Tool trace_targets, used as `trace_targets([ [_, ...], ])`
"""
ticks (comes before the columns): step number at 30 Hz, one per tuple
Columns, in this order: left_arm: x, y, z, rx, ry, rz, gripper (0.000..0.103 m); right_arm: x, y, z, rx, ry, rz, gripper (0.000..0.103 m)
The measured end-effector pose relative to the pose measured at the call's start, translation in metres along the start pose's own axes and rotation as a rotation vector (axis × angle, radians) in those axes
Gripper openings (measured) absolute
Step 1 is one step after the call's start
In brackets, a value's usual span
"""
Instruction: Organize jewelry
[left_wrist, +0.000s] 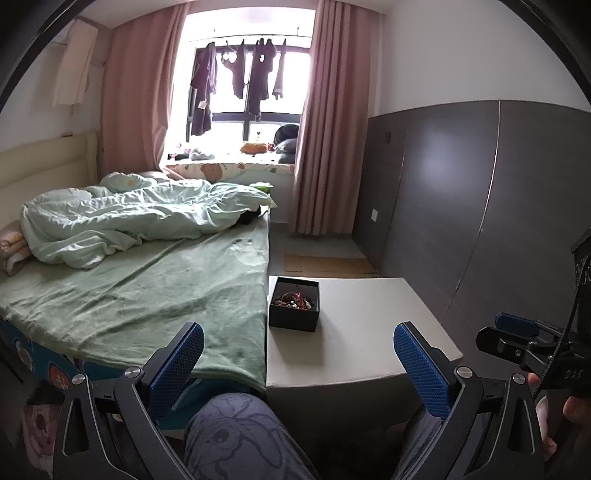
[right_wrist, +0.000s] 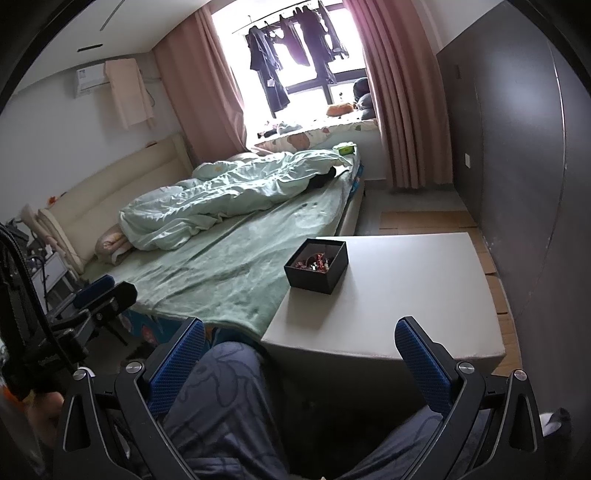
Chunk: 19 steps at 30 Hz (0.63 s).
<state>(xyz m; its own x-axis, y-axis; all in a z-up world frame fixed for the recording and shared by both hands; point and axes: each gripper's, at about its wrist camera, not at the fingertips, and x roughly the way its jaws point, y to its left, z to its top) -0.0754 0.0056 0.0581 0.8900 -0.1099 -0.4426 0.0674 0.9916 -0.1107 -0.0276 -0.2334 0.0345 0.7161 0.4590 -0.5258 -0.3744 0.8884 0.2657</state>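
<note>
A small black box stands open on a low white table, near its far left corner. Inside lies a tangle of red and dark jewelry. My left gripper is open and held back from the table, above a person's knee, nothing between its blue pads. My right gripper is also open and empty, short of the table's near edge. Each gripper shows at the side of the other's view.
A bed with a green sheet and rumpled quilt touches the table's left side. A grey panelled wall runs along the right. Cardboard lies on the floor beyond the table. Pink curtains frame a window.
</note>
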Motion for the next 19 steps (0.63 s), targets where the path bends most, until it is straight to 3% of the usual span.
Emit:
trace_targets([
  [16,-0.01,-0.001,-0.002,0.0,-0.012,0.002,0.103,-0.008,0.001,-0.001,-0.008,0.0,-0.023,0.103],
  [19,-0.015,0.0,-0.002,0.004,-0.034,0.029,0.103,-0.008,0.003,-0.001,-0.007,0.0,-0.025,0.103],
])
